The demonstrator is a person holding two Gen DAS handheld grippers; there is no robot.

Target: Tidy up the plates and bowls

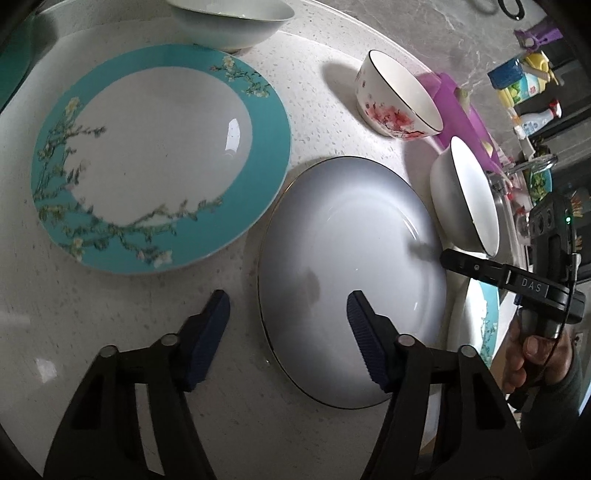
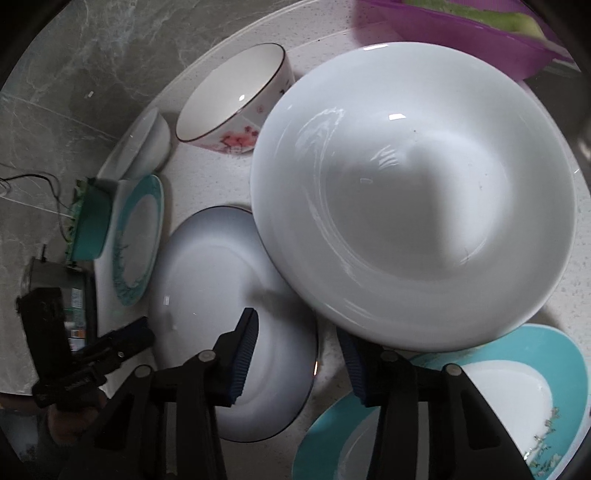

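A grey-white plate [image 1: 351, 258] with a thin dark rim lies flat on the pale speckled counter [image 1: 110, 314]. My left gripper [image 1: 288, 321] is open and straddles its left rim, one pad over the counter and one over the plate. My right gripper [image 2: 299, 343] is open and straddles the opposite rim of the same plate [image 2: 207, 280]; neither pad presses on it. In the left wrist view, the right gripper's fingertip [image 1: 456, 258] shows at the plate's right edge. A large white bowl [image 2: 406, 192] stands right behind the right gripper, overlapping the plate's edge.
A teal floral plate [image 1: 159, 158] lies left of the grey plate, and another teal plate [image 2: 554, 369] sits under the right gripper. A pale bowl [image 1: 232, 22], a pink blossom bowl [image 1: 395, 99] and a purple basin [image 2: 461, 33] stand further back. Bottles [image 1: 524, 85] line the far right.
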